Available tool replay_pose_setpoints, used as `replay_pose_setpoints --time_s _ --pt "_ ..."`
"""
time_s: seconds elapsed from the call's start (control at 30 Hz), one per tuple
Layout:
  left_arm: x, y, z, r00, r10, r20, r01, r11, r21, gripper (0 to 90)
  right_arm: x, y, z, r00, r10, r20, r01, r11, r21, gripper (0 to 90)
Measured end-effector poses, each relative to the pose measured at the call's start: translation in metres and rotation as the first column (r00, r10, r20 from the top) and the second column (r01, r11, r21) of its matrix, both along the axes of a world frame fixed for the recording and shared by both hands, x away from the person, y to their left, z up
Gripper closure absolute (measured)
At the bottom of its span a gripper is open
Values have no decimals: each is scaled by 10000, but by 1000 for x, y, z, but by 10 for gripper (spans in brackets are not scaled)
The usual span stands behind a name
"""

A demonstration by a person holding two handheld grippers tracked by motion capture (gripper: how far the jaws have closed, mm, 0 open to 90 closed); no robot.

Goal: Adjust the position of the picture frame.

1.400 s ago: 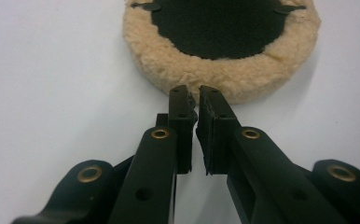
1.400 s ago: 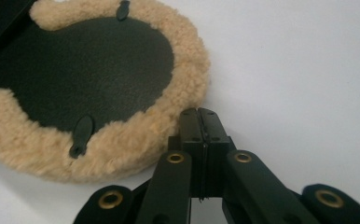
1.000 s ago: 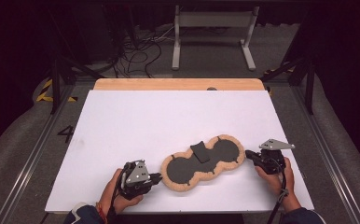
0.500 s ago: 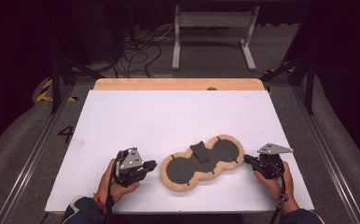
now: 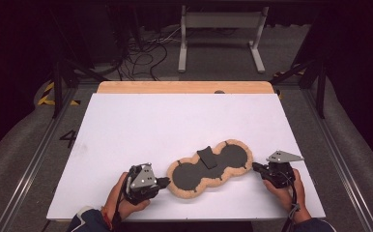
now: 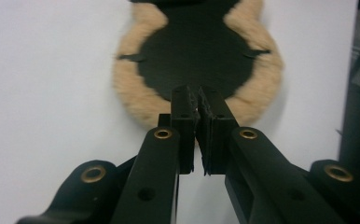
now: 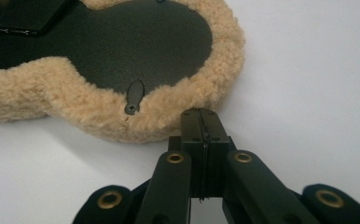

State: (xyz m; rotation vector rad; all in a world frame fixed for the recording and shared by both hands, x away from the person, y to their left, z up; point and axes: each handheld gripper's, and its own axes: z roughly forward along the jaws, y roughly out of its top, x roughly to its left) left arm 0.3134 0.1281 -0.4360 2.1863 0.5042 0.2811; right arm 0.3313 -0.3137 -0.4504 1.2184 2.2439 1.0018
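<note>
A tan fleece pad (image 5: 208, 169) shaped like two joined circles, with black leather centres and a black strap (image 5: 207, 157) across its waist, lies on the white tabletop (image 5: 175, 125) near the front. My left gripper (image 5: 165, 181) sits just off its left lobe, jaws shut with nothing between them. In the left gripper view the shut tips (image 6: 196, 95) point at the fleece pad's (image 6: 131, 88) black centre. My right gripper (image 5: 255, 167) rests at the right lobe's edge, also shut and empty. The right gripper view has the tips (image 7: 201, 114) just short of the fleece rim (image 7: 169, 114).
A wooden strip (image 5: 184, 87) runs along the table's far edge. Metal rails (image 5: 35, 159) flank the table. Beyond it, a white stand (image 5: 221, 34) and loose cables (image 5: 141, 53) sit on the dark floor.
My left gripper drew back a little to the left, then came forward toward the pad's left lobe. The right gripper dipped slightly and stays by the right lobe.
</note>
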Motion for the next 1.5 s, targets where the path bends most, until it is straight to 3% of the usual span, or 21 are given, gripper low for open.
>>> replay_pose_setpoints --time_s 0.03,0.27,0.47,0.53,0.7,0.8,1.0,1.27,1.37,1.5 --pt "6 5 -1 9996 257 -122 -259 9996 -122 857 0 0 0 10000 2 -11 -2 10000 7 900" --pt "17 10 -6 9988 434 -211 -433 9990 58 857 5 1 -2 9999 10 -111 -6 9995 303 900" --pt "25 10 -6 9981 583 -192 -580 9982 135 848 0 6 0 9999 2 161 -2 10000 -2 900" --pt "31 10 -7 9974 682 -241 -681 9977 62 845 -1 7 2 9996 91 263 -97 9997 209 900" --pt "43 9 -7 9950 990 -151 -989 9951 23 837 -2 11 4 9991 29 423 -36 9998 183 900" --pt "49 9 -8 9932 1128 -299 -1131 9935 -88 829 -3 11 3 9994 -6 357 3 10000 69 900" --pt "56 3 -9 9947 987 -275 -988 9951 -28 819 -9 12 4 9998 141 166 -138 9998 -155 900" --pt "46 -2 -1 9978 636 193 -635 9980 -50 840 -17 23 4 9986 528 19 -527 9982 -290 900" --pt "50 -5 -3 9980 629 73 -629 9980 41 847 -18 22 3 9986 524 -47 -525 9985 -151 900" --pt "56 -8 -5 9981 615 -36 -614 9981 100 844 -22 26 1 9978 650 -99 -652 9974 -317 900"
